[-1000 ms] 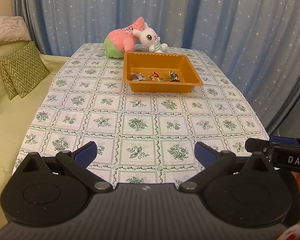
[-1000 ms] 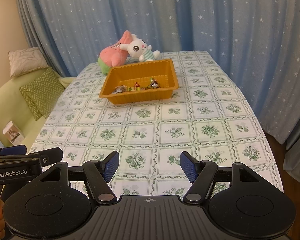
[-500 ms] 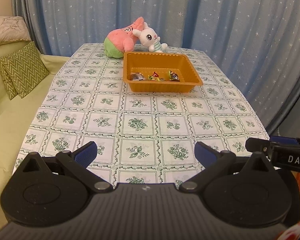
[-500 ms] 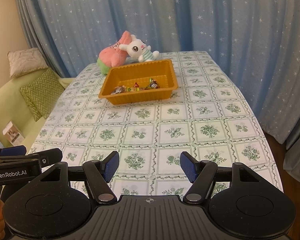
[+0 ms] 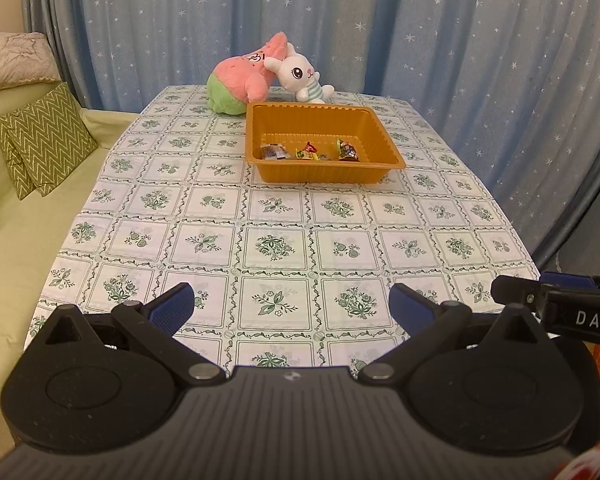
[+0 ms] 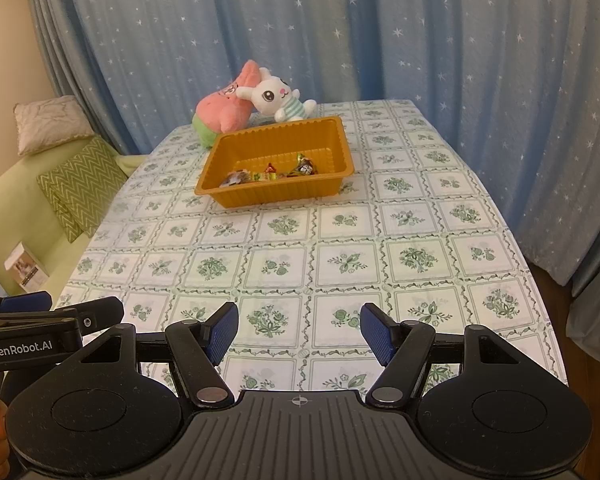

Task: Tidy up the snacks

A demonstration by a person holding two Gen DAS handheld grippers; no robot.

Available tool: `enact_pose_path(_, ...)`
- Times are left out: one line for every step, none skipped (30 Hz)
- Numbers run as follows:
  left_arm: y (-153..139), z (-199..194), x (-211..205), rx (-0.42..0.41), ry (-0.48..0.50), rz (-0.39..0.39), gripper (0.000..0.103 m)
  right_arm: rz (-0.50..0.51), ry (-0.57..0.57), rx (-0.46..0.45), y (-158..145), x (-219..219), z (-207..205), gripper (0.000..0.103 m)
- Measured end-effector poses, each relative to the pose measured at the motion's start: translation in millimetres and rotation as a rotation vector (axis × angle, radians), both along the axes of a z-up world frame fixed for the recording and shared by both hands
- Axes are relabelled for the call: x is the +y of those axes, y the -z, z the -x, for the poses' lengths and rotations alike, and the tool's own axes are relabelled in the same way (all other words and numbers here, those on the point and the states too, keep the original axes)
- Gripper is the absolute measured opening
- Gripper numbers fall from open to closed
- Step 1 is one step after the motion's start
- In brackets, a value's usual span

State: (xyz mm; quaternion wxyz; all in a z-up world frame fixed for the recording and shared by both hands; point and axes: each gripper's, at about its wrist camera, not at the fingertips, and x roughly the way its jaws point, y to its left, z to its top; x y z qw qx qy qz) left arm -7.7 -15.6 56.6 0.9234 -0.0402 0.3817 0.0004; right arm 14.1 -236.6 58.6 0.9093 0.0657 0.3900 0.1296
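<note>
An orange plastic tray (image 5: pixel 385 137) (image 6: pixel 342 148) stands on the far half of the table. Several wrapped snacks (image 5: pixel 310 151) (image 6: pixel 274 172) lie along its near inner wall. My left gripper (image 5: pixel 290 304) is open and empty, above the table's near edge, far from the tray. My right gripper (image 6: pixel 298 330) is open and empty, also above the near edge. Each gripper shows at the side of the other's view: the right one (image 5: pixel 556 306), the left one (image 6: pixel 52 320).
The table (image 5: pixel 276 240) has a green floral checked cloth. A pink plush (image 5: pixel 242 76) and a white rabbit plush (image 5: pixel 300 78) lie behind the tray. Blue starred curtains hang behind. A green sofa with zigzag cushions (image 5: pixel 48 144) stands to the left.
</note>
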Motion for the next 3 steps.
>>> enact_pose_path(-0.1,-0.1,-0.2,-0.001,0.003,0.001,0.103,0.0,0.001,0.0,0.3,0.1,0.2,0.067)
enact_pose_path(-0.2,0.0,-0.8,-0.003,0.004,0.001,0.103,0.0,0.002,0.0,0.4,-0.2,0.3,0.067)
enact_pose_path(-0.2,0.2,-0.8,-0.005,0.005,0.001,0.103,-0.001,0.003,0.0,1.9,-2.2,0.7,0.067)
